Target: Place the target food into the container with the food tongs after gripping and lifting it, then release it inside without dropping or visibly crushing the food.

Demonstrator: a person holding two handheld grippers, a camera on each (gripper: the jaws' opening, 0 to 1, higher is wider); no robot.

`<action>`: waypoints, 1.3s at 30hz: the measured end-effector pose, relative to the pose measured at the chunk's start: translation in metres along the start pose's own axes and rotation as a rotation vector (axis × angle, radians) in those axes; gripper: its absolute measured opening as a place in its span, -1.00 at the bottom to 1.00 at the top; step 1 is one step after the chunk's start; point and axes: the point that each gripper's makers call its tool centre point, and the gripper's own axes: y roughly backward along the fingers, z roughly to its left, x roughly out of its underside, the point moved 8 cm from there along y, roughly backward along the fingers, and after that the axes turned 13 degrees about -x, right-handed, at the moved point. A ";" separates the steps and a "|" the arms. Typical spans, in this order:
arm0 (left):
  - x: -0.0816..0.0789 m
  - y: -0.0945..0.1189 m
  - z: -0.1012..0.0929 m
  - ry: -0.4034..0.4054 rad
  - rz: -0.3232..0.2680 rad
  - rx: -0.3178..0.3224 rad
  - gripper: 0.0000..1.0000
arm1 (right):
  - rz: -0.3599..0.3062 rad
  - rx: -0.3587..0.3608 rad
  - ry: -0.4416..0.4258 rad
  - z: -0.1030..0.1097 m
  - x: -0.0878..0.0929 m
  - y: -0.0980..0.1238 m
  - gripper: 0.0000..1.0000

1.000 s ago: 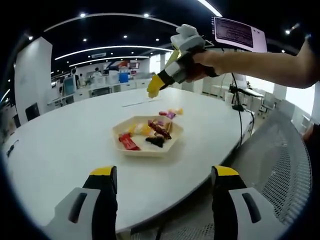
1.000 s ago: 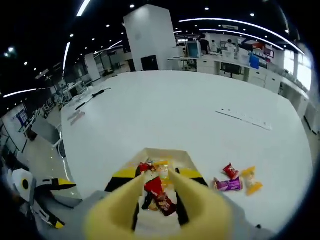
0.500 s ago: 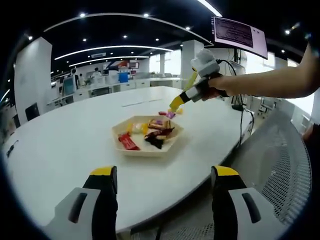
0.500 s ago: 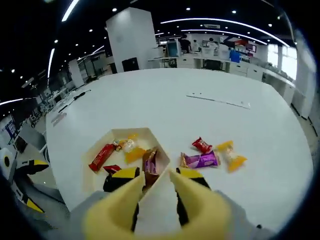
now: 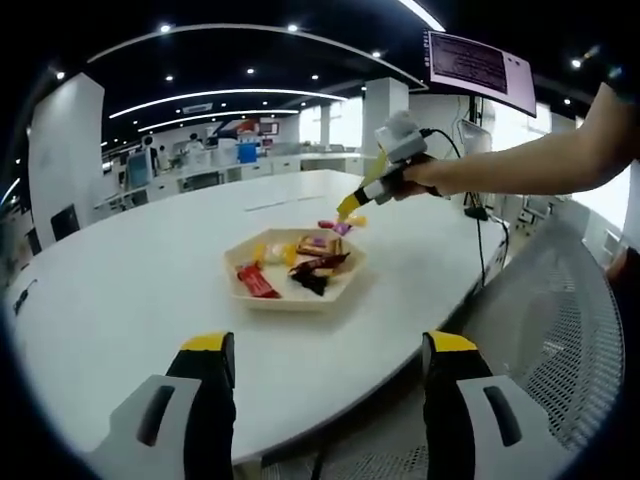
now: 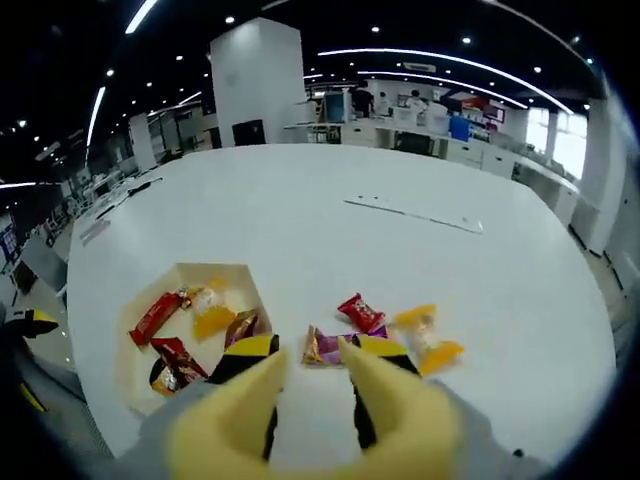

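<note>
Right gripper view: right gripper (image 6: 308, 372), slightly parted and empty, above loose candies (image 6: 385, 325) beside tray (image 6: 135, 375).

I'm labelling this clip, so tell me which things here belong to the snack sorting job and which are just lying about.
Part of the job:
- tray holding wrapped snacks
- loose candies: purple, red, yellow
- right tongs, open above the loose candies
- left tongs, open, held back from the table

Just lying about:
- long thin strip farther across the table
- mesh chair
- wall screen
</note>
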 end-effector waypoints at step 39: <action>0.001 -0.001 0.000 0.002 0.021 0.001 0.40 | 0.026 0.101 -0.093 -0.041 0.029 0.015 -0.46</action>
